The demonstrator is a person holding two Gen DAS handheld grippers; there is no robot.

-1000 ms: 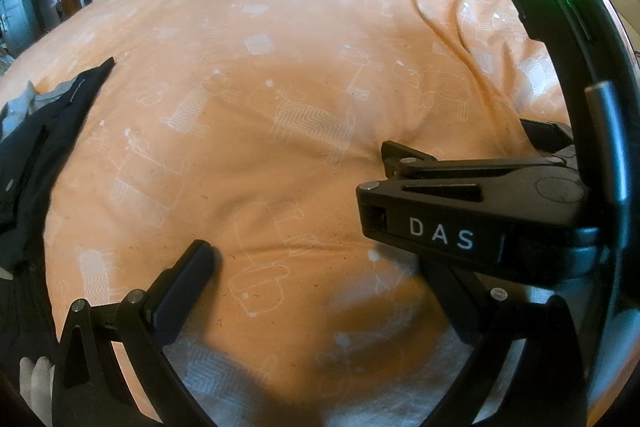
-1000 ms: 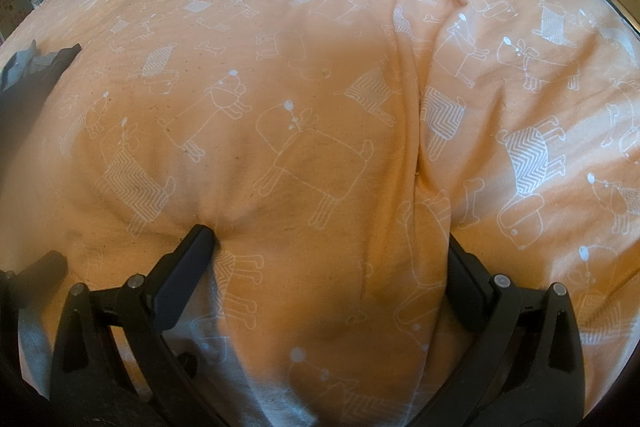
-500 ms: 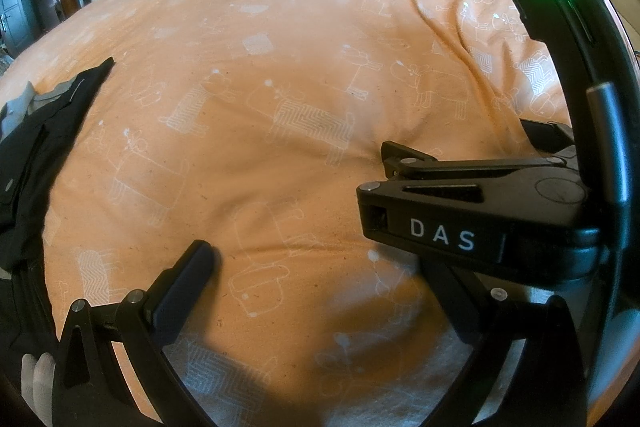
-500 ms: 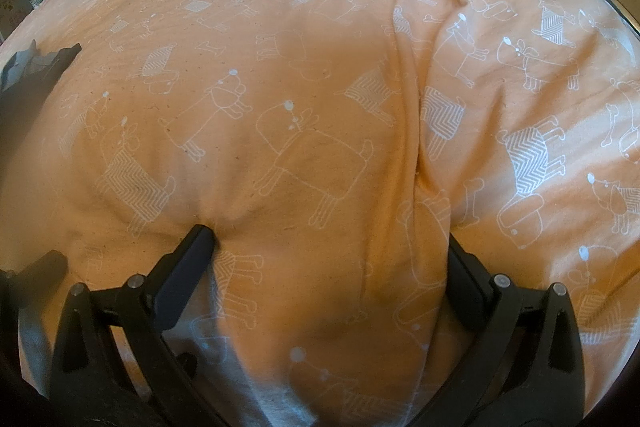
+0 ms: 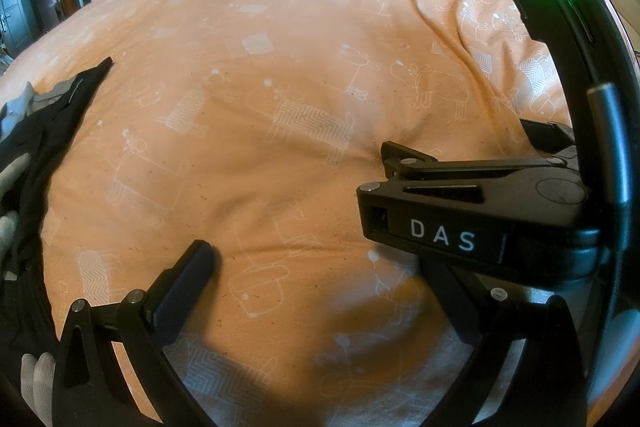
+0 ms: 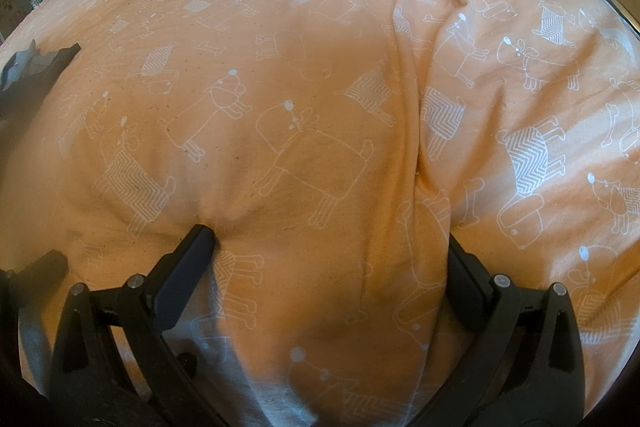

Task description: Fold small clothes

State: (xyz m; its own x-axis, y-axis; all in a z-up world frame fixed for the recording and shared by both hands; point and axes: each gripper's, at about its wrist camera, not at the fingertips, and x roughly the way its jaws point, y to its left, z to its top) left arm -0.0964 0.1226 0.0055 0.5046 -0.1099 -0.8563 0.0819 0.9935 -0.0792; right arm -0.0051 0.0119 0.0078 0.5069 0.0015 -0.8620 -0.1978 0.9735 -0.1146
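Nearest the cameras, both grippers rest low on an orange bed cover (image 6: 320, 115) printed with white dogs. The right gripper (image 6: 332, 259) has its jaws spread wide and empty, its fingertips pressed into the soft cover so that a ridge of it bulges between them. The left gripper (image 5: 320, 267) is also wide open with nothing between its fingers; the body of the right gripper, marked DAS, crosses in front of its right side. A white-gloved hand (image 5: 36, 383) shows at the lower left of the left wrist view. Farther off, at the left edge of the bed, lies a dark garment (image 5: 44, 131) with grey trim, rumpled and well apart from both grippers. Folding seems not yet begun: the garment must still be fetched, spread flat and folded.
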